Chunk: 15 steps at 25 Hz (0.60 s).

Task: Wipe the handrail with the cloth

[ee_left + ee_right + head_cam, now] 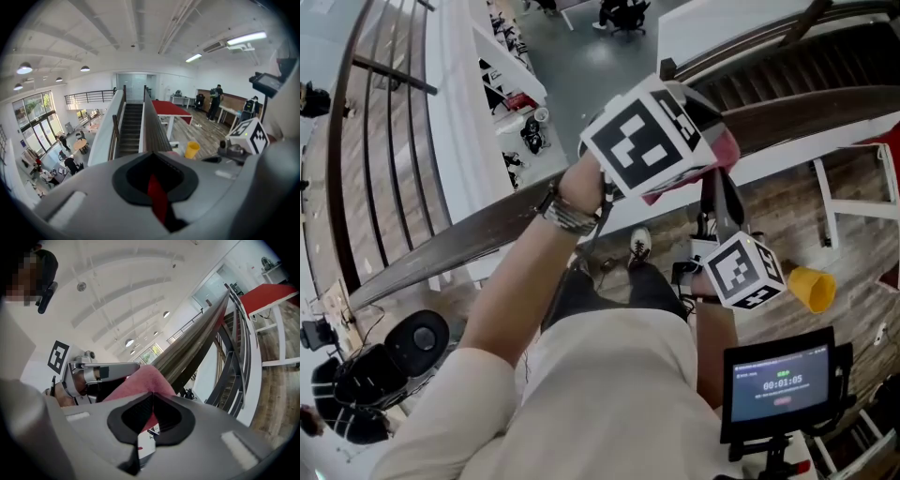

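We log: pink fuzzy cloth (140, 380) bunched on dark handrail (192, 348); left gripper (155, 161) jaws clamped on it, right gripper (152, 395) jaws likewise.

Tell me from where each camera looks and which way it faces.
Head view: on the person's head, steeply down at the handrail; torso, left arm show.
Left gripper view: on the left gripper, facing along the handrail toward stairs; its jaws shut on the cloth.
Right gripper view: on the right gripper, facing the left gripper; its jaws grip the cloth.
Both gripper views share cloth and handrail.
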Tool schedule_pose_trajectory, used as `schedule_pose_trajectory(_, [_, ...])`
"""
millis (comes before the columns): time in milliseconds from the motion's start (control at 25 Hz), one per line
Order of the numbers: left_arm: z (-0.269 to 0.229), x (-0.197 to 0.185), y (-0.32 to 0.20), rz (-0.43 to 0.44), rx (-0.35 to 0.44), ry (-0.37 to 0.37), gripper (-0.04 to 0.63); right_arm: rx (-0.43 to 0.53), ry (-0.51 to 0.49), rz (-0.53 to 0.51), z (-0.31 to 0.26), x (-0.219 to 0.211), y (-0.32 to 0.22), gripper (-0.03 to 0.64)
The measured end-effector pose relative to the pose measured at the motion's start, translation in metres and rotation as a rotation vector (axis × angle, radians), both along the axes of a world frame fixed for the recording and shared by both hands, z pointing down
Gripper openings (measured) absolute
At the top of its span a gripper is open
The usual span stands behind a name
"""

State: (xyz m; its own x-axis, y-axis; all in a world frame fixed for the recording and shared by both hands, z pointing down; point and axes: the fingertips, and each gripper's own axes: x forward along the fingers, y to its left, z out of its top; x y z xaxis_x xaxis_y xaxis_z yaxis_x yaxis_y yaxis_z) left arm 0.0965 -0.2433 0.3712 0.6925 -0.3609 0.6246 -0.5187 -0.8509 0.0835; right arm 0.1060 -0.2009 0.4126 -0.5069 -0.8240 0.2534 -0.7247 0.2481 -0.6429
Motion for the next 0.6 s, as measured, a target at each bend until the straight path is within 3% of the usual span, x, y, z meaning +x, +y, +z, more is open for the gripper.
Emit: schedule_pose_trajectory(600, [-0.009, -0.007, 0.012, 0.002, 0.01, 0.001, 0.006, 0.006, 0.022, -0.032, -0.009, -0.008, 0.012, -0.002])
